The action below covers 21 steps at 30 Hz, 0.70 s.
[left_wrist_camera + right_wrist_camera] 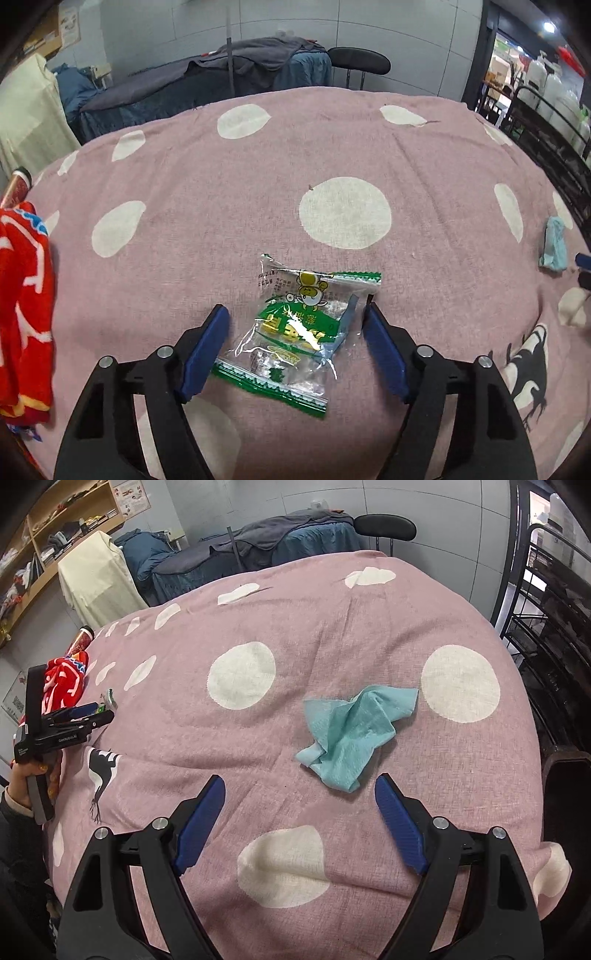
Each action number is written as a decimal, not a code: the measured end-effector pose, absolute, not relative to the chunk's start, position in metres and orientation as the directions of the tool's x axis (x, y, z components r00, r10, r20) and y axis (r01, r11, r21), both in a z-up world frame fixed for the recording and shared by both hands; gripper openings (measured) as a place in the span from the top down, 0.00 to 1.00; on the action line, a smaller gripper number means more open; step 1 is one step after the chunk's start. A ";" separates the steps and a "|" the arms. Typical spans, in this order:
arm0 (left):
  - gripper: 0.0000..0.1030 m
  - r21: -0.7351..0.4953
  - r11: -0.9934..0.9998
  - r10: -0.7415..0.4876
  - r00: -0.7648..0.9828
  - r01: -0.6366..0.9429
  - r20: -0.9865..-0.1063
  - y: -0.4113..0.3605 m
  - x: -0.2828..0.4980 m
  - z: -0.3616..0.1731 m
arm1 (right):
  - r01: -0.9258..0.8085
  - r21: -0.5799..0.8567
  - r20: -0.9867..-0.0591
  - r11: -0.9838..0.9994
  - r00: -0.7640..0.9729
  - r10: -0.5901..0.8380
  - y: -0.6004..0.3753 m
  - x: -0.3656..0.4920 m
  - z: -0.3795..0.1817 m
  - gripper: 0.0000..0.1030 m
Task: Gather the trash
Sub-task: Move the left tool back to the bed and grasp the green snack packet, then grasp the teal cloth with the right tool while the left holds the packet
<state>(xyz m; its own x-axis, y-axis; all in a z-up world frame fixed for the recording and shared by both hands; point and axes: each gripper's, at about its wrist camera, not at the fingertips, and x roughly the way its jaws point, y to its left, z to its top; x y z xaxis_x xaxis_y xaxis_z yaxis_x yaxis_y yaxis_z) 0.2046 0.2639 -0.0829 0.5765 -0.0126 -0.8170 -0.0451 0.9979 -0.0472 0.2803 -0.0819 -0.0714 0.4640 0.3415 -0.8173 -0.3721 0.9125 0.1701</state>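
A clear and green snack wrapper point(299, 332) lies flat on the pink spotted cloth point(258, 177). My left gripper point(295, 314) is open, its blue pads on either side of the wrapper's middle, just above the cloth. A crumpled teal paper towel point(351, 731) lies on the same cloth point(295, 620); it also shows at the right edge of the left wrist view point(553, 243). My right gripper point(299, 788) is open and empty, just short of the towel's near corner. The left gripper also shows in the right wrist view point(99, 710), held in a hand.
A red printed bag point(22, 306) sits at the left edge of the cloth, with a red can point(82, 639) behind it. A black metal rack point(546, 635) stands at the right. A covered bed and a black chair point(358, 62) stand beyond the far edge.
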 end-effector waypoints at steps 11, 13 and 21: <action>0.60 -0.046 0.996 0.012 0.614 -0.078 -0.790 0.246 0.193 -0.078 | -0.306 0.261 -0.868 0.916 0.340 0.361 -0.079 0.326 -0.098 0.40; 0.61 -0.042 0.995 0.024 0.618 -0.092 -0.786 0.245 0.191 -0.078 | -0.294 0.280 -0.875 0.914 0.312 0.369 -0.078 0.333 -0.104 0.49; 0.63 -0.089 0.989 0.006 0.645 -0.116 -0.764 0.244 0.178 -0.074 | -0.290 0.279 -0.882 0.915 0.300 0.364 -0.075 0.345 -0.113 0.90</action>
